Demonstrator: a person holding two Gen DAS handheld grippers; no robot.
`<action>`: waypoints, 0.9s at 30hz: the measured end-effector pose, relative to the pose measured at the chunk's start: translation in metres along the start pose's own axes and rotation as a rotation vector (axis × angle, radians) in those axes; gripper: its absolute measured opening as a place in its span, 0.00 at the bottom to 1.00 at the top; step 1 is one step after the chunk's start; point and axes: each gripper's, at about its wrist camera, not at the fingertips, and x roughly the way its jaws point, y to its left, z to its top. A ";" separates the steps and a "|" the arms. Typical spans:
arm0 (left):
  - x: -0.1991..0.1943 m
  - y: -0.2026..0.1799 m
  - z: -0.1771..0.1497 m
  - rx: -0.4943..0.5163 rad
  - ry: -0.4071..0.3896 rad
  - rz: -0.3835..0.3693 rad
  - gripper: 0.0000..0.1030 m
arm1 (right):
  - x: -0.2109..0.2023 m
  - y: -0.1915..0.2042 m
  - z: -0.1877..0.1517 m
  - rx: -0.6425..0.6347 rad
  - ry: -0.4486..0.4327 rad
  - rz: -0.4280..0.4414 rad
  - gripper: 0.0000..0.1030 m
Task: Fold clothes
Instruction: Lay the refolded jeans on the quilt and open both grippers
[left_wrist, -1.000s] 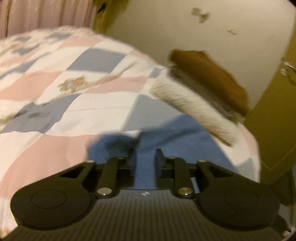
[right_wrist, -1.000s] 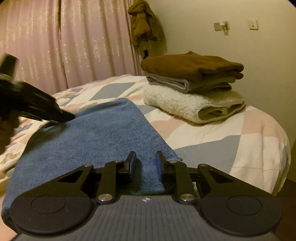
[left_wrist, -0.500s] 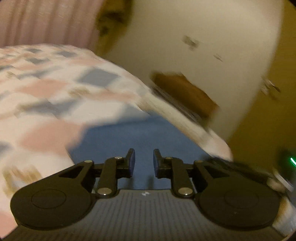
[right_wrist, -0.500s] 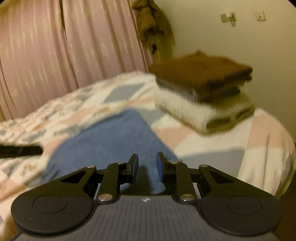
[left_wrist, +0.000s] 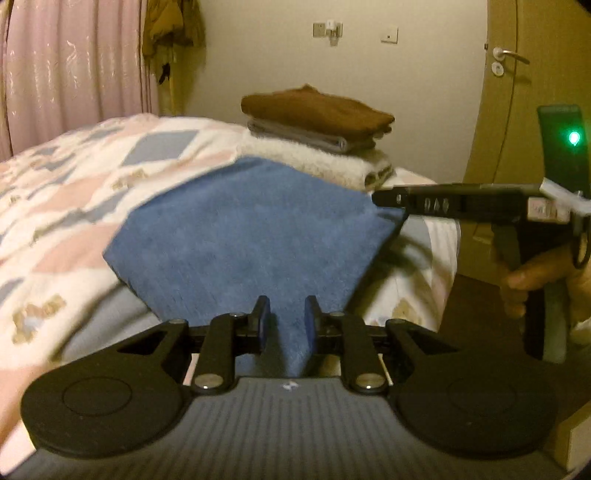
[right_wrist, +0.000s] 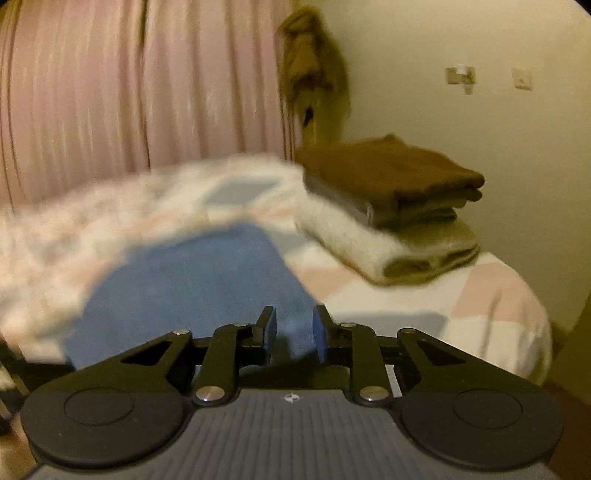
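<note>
A folded blue cloth (left_wrist: 258, 236) lies flat on the bed, one corner hanging over the near edge. My left gripper (left_wrist: 286, 325) is at that corner, its fingers slightly apart, the cloth showing in the gap but not clamped. The right gripper (left_wrist: 380, 199), held by a hand (left_wrist: 524, 280), hovers just above the cloth's right corner. In the blurred right wrist view the right gripper (right_wrist: 293, 326) is narrowly open, near the blue cloth (right_wrist: 192, 280). A stack of folded clothes (left_wrist: 317, 136) stands behind the cloth: brown on top, grey, then cream fleece.
The bed has a pink, blue and white checked quilt (left_wrist: 74, 184). Pink curtains (left_wrist: 74, 74) hang behind it, with a brown garment (left_wrist: 173, 29) on the wall. A door (left_wrist: 517, 92) stands at the right, past the bed's edge.
My left gripper has drawn back from over the bed to the blue cloth's near corner. The right gripper has risen and pulled back slightly. The cloth stays flat.
</note>
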 end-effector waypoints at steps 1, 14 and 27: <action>0.002 -0.002 -0.004 0.017 -0.003 0.004 0.16 | 0.007 0.003 -0.008 -0.049 0.010 -0.020 0.19; 0.018 -0.001 -0.006 -0.021 0.061 0.038 0.20 | 0.034 -0.027 -0.017 0.077 0.079 0.024 0.25; 0.014 -0.004 -0.003 -0.034 0.083 0.057 0.20 | 0.034 -0.022 -0.010 0.057 0.100 0.014 0.27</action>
